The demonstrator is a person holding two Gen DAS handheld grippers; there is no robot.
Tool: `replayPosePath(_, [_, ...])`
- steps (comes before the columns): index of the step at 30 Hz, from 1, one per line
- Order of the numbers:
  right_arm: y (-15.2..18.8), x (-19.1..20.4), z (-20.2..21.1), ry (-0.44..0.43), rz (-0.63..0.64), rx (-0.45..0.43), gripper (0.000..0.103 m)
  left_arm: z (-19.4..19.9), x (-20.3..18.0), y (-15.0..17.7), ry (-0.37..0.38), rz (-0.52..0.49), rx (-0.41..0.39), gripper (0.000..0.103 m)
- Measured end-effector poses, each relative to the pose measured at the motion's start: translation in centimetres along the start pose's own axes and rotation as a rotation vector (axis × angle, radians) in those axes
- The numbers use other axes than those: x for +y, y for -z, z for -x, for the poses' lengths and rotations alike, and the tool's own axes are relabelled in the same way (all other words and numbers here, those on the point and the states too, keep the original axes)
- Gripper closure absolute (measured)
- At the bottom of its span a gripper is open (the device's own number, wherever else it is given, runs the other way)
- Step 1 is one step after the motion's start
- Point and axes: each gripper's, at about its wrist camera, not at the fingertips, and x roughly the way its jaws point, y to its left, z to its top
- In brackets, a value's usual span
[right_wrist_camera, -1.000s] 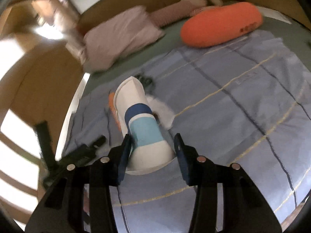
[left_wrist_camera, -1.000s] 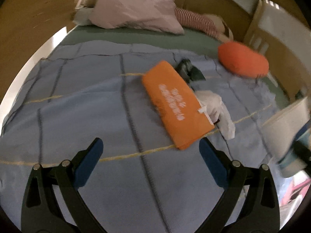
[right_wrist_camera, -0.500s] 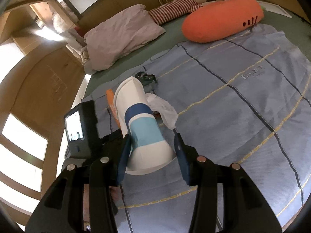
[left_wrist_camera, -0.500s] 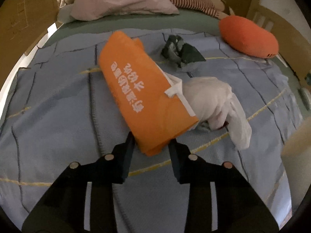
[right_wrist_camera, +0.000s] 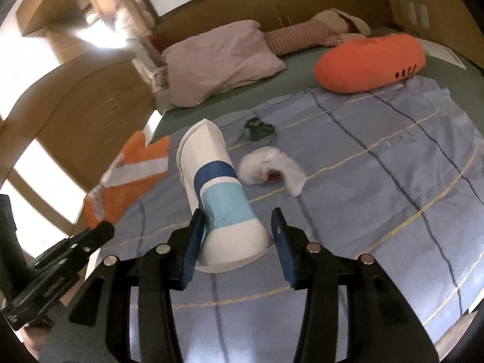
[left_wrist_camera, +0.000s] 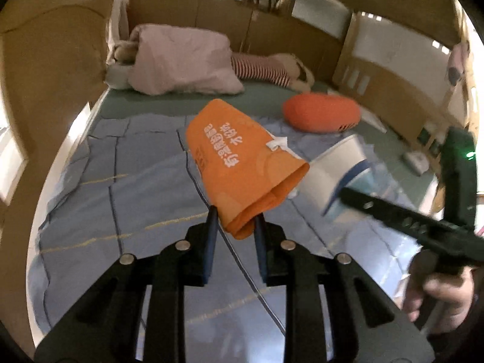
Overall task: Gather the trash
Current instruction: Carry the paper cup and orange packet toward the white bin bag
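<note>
My left gripper point(left_wrist_camera: 234, 224) is shut on an orange bag with white print point(left_wrist_camera: 242, 163) and holds it up above the blue bedspread. The bag also shows at the left in the right wrist view point(right_wrist_camera: 133, 175). My right gripper point(right_wrist_camera: 236, 236) is shut on a white paper cup with blue bands point(right_wrist_camera: 217, 193), seen beside the bag in the left wrist view point(left_wrist_camera: 335, 172). A crumpled white tissue point(right_wrist_camera: 272, 169) and a dark crumpled wrapper point(right_wrist_camera: 257, 128) lie on the bedspread beyond the cup.
The blue striped bedspread point(right_wrist_camera: 393, 166) covers a green mattress. An orange bolster point(right_wrist_camera: 369, 63), a pink pillow point(right_wrist_camera: 224, 63) and a striped soft toy point(right_wrist_camera: 299, 37) lie at the head of the bed. Wooden walls surround the bed.
My left gripper closed on the orange bag and lifted it off the bedspread, uncovering the tissue. The right gripper kept its hold on the cup and moved close beside the bag.
</note>
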Motion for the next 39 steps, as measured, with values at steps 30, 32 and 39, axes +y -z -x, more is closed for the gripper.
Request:
replayPosePath(30, [5.9, -5.3, 15.5, 0.154, 0.014, -0.183, 0.057, 3.2, -10.7, 3.0, 0.291, -0.272, 0.05, 0.08])
replayPosePath(32, [7.4, -8.0, 19.3, 0.228, -0.008, -0.196, 0.057, 3.7, -15.1, 3.9, 0.415, -0.383, 0.119, 0.08])
replayPosePath(39, [14.2, -15.8, 28.8, 0.502, -0.144, -0.123, 0.057, 3.6, -28.1, 8.6, 0.706, -0.661, 0.368, 0.077])
